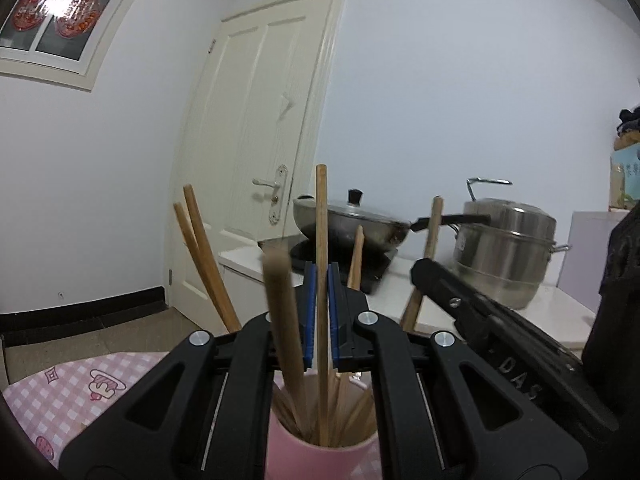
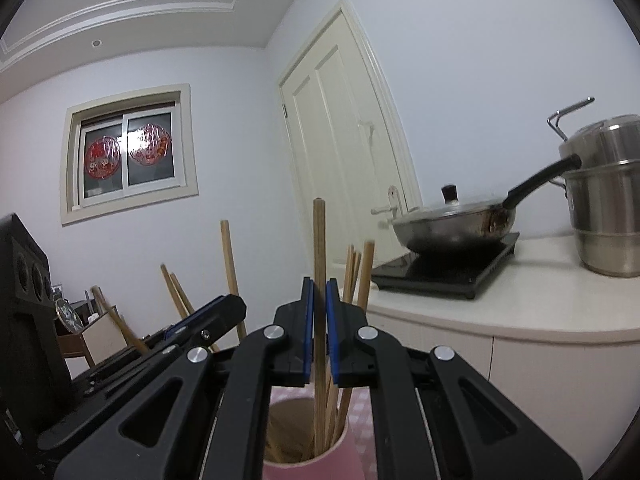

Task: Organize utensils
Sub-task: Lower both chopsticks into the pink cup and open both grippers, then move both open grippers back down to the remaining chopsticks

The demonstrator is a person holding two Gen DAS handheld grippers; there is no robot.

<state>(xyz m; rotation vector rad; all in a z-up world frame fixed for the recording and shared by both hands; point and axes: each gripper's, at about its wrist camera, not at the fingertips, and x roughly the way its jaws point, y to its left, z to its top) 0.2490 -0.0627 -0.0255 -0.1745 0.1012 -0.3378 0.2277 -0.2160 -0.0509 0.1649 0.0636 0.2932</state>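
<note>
Left wrist view: the left gripper (image 1: 321, 280) is clamped, blue pads pinching one upright wooden chopstick (image 1: 321, 216) at the centre of the frame. The stick's lower end runs down into the pink cup (image 1: 320, 456) at 6 o'clock, which already bristles with chopsticks and stands on a pink checked cloth (image 1: 72, 396). The right gripper (image 1: 432, 276) reaches in from 4 o'clock, with another stick rising by its tip. A lidded wok (image 1: 352, 220) and a steel steamer pot (image 1: 504, 248) sit on the white desk (image 1: 436, 300) at 2 to 3 o'clock, well apart from the cup.

Right wrist view: the right gripper (image 2: 319, 288) is likewise closed on a single upright chopstick (image 2: 319, 240), its foot inside the cup's mouth (image 2: 304, 432) at 6 o'clock. The left gripper (image 2: 216, 312) enters from 9 o'clock, just beside.

The step in hand appears to be seating both sticks in the cup. Doing it well likely means keeping each stick vertical, sinking it straight until its foot meets the bottom, and only then easing the pads apart. The sticks fanned against the rim could snag either one, and with both tools crowded over one narrow, light cup, a sideways nudge might tip it.
</note>
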